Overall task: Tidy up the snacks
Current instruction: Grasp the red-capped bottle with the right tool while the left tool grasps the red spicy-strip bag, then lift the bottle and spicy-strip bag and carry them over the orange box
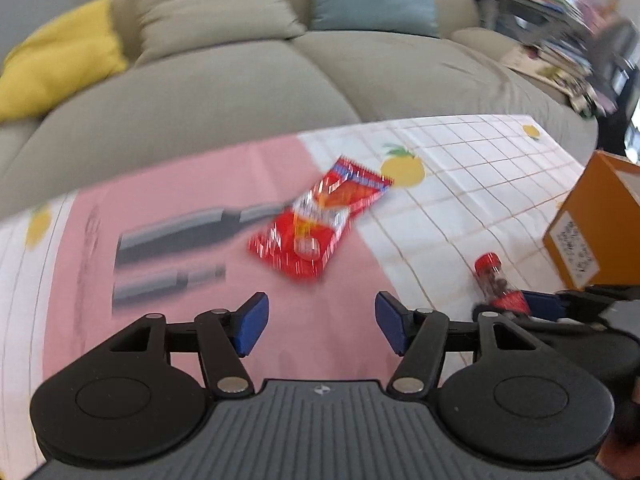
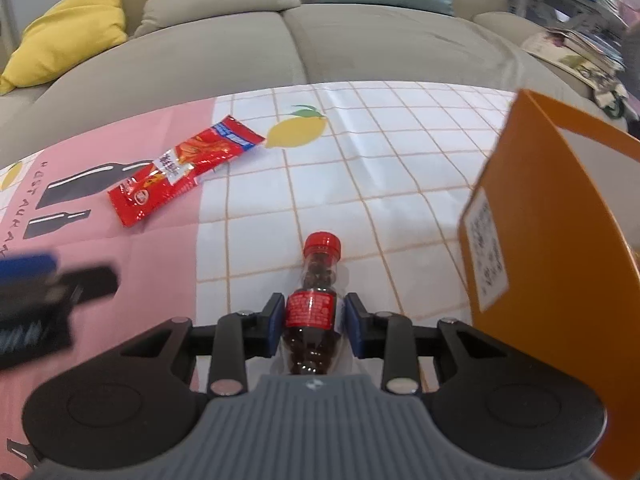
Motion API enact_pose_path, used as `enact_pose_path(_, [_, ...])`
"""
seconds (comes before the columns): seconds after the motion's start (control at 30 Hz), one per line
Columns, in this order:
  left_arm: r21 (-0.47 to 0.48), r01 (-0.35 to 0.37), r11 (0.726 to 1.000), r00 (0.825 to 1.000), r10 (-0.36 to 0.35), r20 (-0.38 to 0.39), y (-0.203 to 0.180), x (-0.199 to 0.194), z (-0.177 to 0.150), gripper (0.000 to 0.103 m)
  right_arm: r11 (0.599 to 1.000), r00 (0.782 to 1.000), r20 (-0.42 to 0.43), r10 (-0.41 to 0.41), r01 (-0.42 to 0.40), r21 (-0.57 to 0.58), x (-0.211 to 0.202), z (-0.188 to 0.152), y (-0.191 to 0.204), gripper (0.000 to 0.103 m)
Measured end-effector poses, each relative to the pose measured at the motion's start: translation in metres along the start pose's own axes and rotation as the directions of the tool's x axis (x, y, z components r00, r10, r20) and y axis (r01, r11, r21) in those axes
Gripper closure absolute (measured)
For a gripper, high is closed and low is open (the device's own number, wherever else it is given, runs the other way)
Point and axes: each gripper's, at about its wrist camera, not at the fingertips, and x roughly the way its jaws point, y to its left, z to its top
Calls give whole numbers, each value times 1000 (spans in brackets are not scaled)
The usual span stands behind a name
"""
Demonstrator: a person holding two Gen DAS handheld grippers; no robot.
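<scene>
Snacks sit on a tablecloth [image 2: 400, 160] with a pink panel, white grid and lemon prints, in front of a beige sofa [image 2: 240, 52] carrying yellow [image 2: 72, 28], beige and teal cushions. Orange cardboard box [image 2: 560, 220] stands at the right edge of the cloth, cut off by the frame; its white label carries print too small to read. Red snack packet [image 2: 180, 168] lies flat across the pink/white boundary, partly over a printed bottle silhouette; white characters on it are not legible, and it is motion-blurred in the left wrist view [image 1: 316, 224]. Vertical lettering along the pink panel's left edge is cropped and unreadable. Small clear bottle [image 2: 316, 300] with red cap and red label, filled with dark candies, lies on the white grid, cap pointing away; label text unresolvable. Right gripper [image 2: 314, 322] pinches the bottle at its label, blue pads on both sides. Left gripper [image 1: 320, 320] hangs spread wide over the pink panel, just short of the packet, holding nothing.
</scene>
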Motion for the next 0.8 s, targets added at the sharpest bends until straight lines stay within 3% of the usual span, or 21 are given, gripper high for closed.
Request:
enact_pose_path(0.27, [103,88,991,995,-82,-53,9,48,30,22,995,998,-7,57,-57,-78,15,19,5,72])
enact_pose_path(0.43, [210,46,977,998,-36,-50,2,67,36,21,994,998,-5,67,-67,-90,23,30,9,72])
enact_pose_path(0.63, [203,65,977,997,-53,-63,0,80,47,17,992,997,5,79,-78,-100,26,34,9,72])
enact_pose_path(0.7, [182,70,981,996,-60,-62,-2,81,48,27,992,997,7,83,-82,-100,26,35,8,72])
enact_pose_path(0.77, [170,79,982,996,-70,-57,-5,78,47,47,991,996,10,86,-85,-100,26,35,7,72])
enact_pose_path(0.8, [175,78,981,996,-70,-54,-8,76,45,51,991,996,11,87,-86,-101,26,35,7,72])
